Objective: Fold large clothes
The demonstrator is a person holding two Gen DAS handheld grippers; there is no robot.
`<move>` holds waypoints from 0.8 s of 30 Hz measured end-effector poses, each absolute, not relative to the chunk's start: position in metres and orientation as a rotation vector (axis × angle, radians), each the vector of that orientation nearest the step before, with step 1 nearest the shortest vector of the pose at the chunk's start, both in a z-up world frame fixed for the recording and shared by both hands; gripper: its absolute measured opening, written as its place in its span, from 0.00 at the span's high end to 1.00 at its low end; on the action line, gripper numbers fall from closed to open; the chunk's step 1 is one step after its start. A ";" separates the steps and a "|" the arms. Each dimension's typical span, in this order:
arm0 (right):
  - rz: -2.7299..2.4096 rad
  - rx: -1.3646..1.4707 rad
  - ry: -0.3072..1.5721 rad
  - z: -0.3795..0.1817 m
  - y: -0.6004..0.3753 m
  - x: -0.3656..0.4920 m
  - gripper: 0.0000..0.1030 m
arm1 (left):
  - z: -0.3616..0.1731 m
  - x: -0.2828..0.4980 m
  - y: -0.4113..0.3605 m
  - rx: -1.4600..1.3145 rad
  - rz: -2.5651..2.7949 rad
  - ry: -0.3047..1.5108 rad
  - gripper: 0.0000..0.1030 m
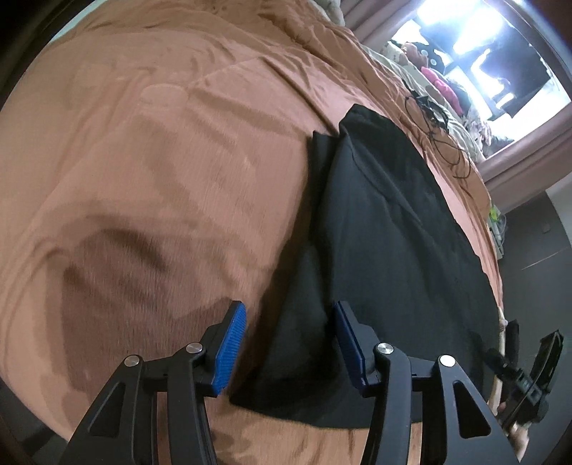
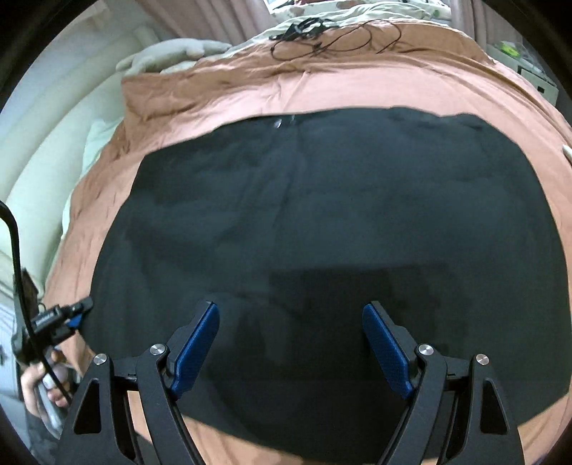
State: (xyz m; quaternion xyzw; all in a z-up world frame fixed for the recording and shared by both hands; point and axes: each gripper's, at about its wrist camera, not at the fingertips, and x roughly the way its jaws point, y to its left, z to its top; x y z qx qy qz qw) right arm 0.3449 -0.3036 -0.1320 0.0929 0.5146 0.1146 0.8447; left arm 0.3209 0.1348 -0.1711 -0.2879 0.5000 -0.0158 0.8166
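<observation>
A large black garment (image 2: 321, 221) lies spread flat on a brown bedspread (image 1: 150, 179), with a seam down its middle and a small shiny button (image 2: 277, 123) at its far edge. In the left wrist view the garment (image 1: 393, 232) fills the right half. Its folded near-left corner lies between the blue pads of my left gripper (image 1: 289, 306), which stands half open with bedspread showing beside the left pad (image 1: 232, 339). My right gripper (image 2: 291, 306) hangs wide open over the garment's near part, with nothing pressed between its pads. The left gripper (image 2: 77, 314) also shows at the garment's left edge, held by a hand.
Tangled black cables (image 2: 332, 39) lie on the bedding past the garment. A grey plush pillow (image 2: 171, 53) and a pale padded headboard (image 2: 46, 143) are at the far left. Curtains and a bright window (image 1: 464, 32) stand behind the bed. The other gripper (image 1: 532, 343) is at the right rim.
</observation>
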 end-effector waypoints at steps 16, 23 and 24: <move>0.220 0.148 1.148 -0.131 -0.289 0.304 0.25 | -0.176 0.294 0.141 -0.695 -0.081 1.061 0.49; 0.184 0.106 1.169 -0.152 -0.276 0.324 0.32 | -0.179 0.295 0.142 -0.718 -0.099 1.064 0.49; 0.174 0.101 1.172 -0.153 -0.275 0.328 0.36 | -0.179 0.294 0.144 -0.731 -0.102 1.062 0.49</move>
